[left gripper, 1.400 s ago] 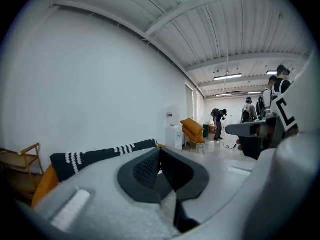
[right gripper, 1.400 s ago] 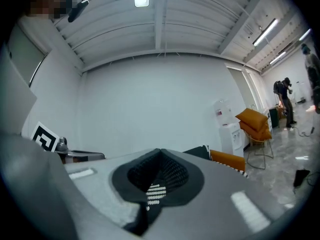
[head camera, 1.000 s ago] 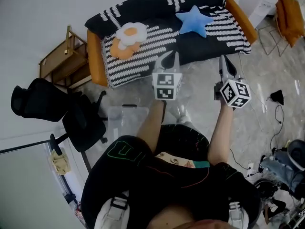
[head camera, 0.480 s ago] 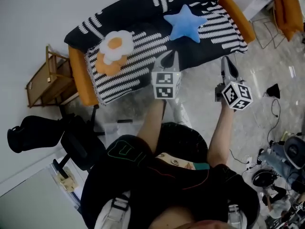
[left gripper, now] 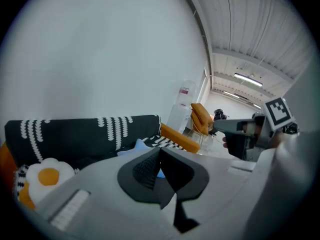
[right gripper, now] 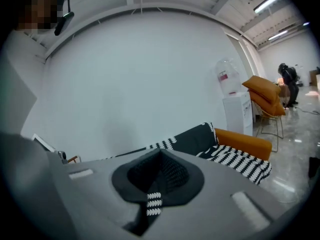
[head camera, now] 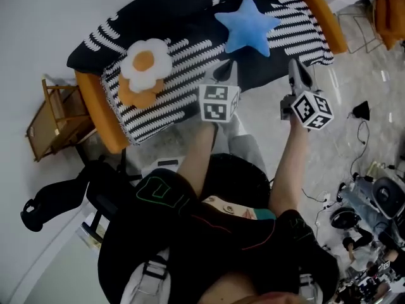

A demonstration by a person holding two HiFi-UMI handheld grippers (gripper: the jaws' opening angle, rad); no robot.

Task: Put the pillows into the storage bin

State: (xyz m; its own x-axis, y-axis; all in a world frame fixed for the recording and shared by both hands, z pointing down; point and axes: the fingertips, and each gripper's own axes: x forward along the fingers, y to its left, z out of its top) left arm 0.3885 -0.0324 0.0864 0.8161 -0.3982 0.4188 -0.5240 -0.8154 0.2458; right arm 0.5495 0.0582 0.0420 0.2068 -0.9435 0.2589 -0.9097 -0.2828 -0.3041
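Head view, steeply down, with both gripper views.

- Left gripper [head camera: 228,67]: jaws fully closed, ribbed pads [left gripper: 145,170] pressed tip to tip, nothing between them. Held in the air over the front edge of the sofa [head camera: 190,52], touching nothing, aimed toward the seat.
- Right gripper [head camera: 295,67]: jaws likewise shut pad against pad and empty. Held level with the left gripper and well apart from it, off the sofa's front right corner, touching nothing.
- Blue star pillow [head camera: 248,25]: flat on the striped black-and-white sofa cover, right half of the seat, just beyond the left gripper's tips and between the two grippers' lines of aim. Not in contact with either.
- Fried-egg pillow [head camera: 145,63]: left end of the seat near the orange sofa arm, lying partly over an orange pillow [head camera: 135,96]. Well apart from both grippers.
- Wooden rack [head camera: 54,116] beside that arm.
- Black office chair [head camera: 63,201] at the person's left.
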